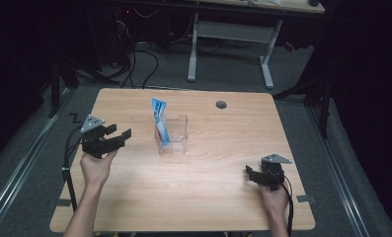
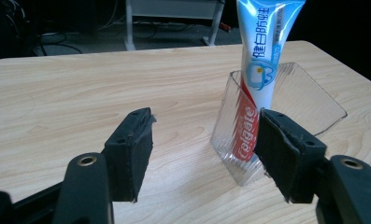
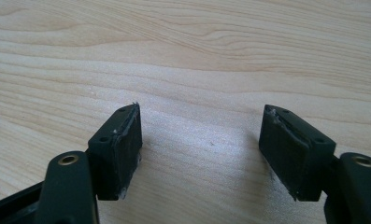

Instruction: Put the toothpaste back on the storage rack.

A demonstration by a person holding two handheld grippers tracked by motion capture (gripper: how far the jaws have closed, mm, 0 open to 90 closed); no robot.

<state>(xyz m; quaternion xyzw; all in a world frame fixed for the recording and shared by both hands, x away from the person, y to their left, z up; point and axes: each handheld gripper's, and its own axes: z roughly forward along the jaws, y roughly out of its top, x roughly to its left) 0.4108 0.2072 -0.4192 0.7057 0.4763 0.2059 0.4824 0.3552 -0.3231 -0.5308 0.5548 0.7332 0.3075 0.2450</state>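
Wooden table point(image 1: 223, 163) bare around clear holder point(image 1: 176, 136) — both jaws agape.

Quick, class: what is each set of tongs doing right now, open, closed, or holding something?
Left tongs: open, holding nothing, aimed at the toothpaste tube standing in the clear container.
Right tongs: open, holding nothing, over bare table.

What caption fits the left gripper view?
Open left gripper faces a toothpaste tube standing in a clear container.
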